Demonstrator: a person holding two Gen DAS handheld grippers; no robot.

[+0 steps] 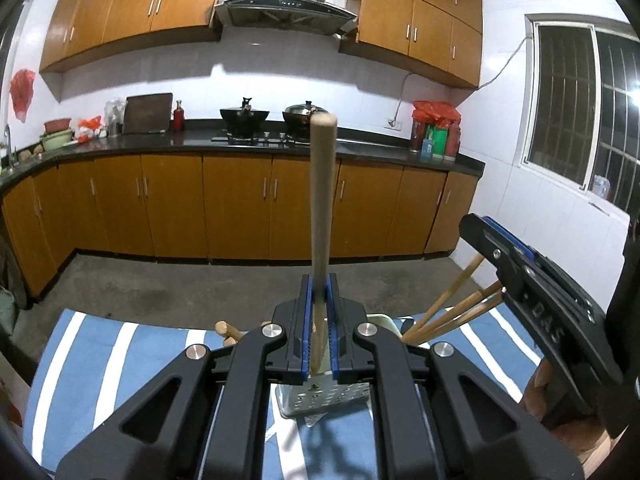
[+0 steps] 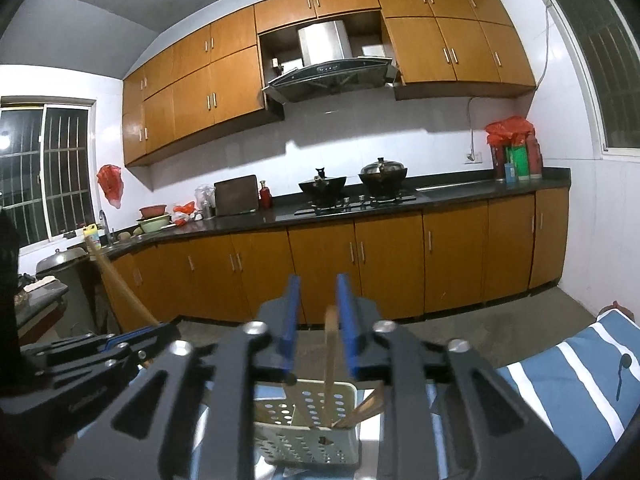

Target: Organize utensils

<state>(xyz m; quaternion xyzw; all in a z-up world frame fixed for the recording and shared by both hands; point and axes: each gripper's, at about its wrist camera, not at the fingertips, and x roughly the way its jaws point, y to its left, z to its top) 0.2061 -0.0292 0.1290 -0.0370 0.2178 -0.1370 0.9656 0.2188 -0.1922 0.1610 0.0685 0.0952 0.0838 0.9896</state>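
Left tongs [image 1: 320, 320] pinch an upright wooden handle [image 1: 322, 200] above the perforated utensil holder [image 2: 308, 424]. Right tongs [image 2: 318, 320] stand spread, a thin wooden stick [image 2: 330, 356] between them, rising from the holder.

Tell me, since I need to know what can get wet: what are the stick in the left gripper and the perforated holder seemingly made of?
The stick looks like bare, matte light wood: pale tan, no shine, rounded end. The holder seems to be cream moulded plastic, judging by its smooth dull walls and punched round holes, though painted metal cannot be ruled out.
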